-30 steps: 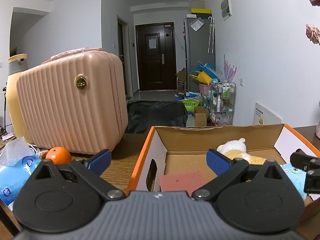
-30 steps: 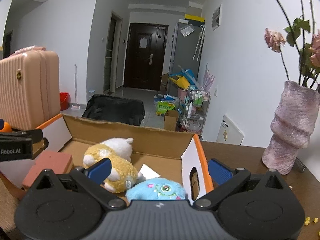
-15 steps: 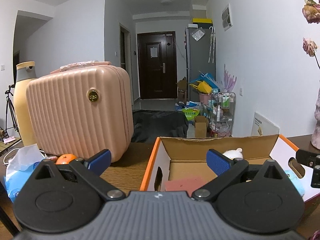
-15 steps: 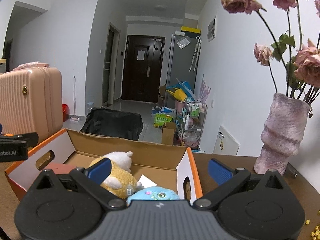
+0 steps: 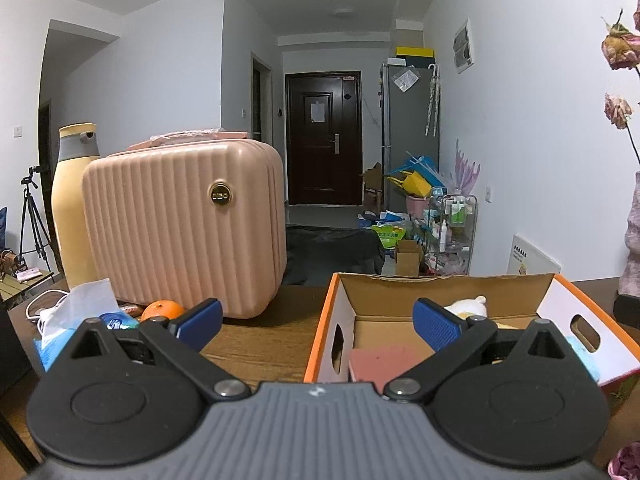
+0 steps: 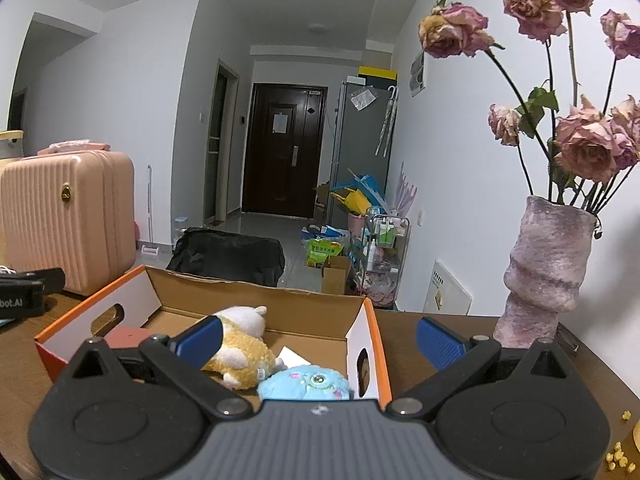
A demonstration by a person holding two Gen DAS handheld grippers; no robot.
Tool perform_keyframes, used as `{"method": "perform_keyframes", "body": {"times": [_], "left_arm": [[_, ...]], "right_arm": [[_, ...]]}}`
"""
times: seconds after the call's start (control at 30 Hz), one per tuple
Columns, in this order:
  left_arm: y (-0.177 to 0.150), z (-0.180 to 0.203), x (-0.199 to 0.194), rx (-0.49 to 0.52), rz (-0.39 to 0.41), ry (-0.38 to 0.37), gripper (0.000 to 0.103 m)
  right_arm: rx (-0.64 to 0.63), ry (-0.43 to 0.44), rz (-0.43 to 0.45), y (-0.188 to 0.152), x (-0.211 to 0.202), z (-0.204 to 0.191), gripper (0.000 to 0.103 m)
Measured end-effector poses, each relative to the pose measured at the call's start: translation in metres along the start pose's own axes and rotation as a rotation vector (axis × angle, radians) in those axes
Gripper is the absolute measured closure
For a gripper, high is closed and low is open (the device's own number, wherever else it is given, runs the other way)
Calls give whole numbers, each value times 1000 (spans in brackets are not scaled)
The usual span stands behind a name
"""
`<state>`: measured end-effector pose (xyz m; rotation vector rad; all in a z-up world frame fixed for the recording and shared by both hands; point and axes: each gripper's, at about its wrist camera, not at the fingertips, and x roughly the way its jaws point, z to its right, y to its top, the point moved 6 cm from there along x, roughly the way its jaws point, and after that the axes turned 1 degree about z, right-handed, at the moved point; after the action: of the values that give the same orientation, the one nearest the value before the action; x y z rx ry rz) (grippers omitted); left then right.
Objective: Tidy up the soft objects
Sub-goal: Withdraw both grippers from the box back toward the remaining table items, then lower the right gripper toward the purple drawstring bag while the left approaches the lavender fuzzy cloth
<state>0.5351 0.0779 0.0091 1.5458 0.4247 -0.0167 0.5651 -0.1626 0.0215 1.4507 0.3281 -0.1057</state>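
1. On the dark wooden table stands an open cardboard box with orange rims and white end walls, and all the visible soft things lie inside it.
2. Left gripper hangs level before the box's left end, blue pads spread wide, nothing between them. Same story for the right gripper: wide apart and empty, straddling the box's right end wall.
3. Inside, from the right wrist view: a fluffy yellow-and-white plush animal lies on its side mid-box, a round blue plush with an embroidered eye sits just beside it in the near right corner, and a flat pink sponge-like block rests at the left end.
4. A white paper scrap lies on the box floor between the two plushes.
5. Handling call: these toys look light and squashy, so the pads will sink in. Best take is across the yellow plush's thick body, not an ear or a foot.
6. The blue one is rounder and may squirt out; pinch it across the middle.
7. Watch the tall pink textured vase of dried roses near the right gripper: it looks top-heavy and fragile.
8. Left of the box, a ribbed pink hard-shell suitcase, an orange fruit and a blue tissue pack stay well clear.
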Motion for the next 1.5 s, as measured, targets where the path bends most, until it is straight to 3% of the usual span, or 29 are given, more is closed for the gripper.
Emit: {"method": "perform_keyframes", "body": {"times": [1.5], "left_arm": [[-53,-2,-136,28,-37,-85,0]], "right_arm": [[24,33,6,-63,-131,-12,0]]}}
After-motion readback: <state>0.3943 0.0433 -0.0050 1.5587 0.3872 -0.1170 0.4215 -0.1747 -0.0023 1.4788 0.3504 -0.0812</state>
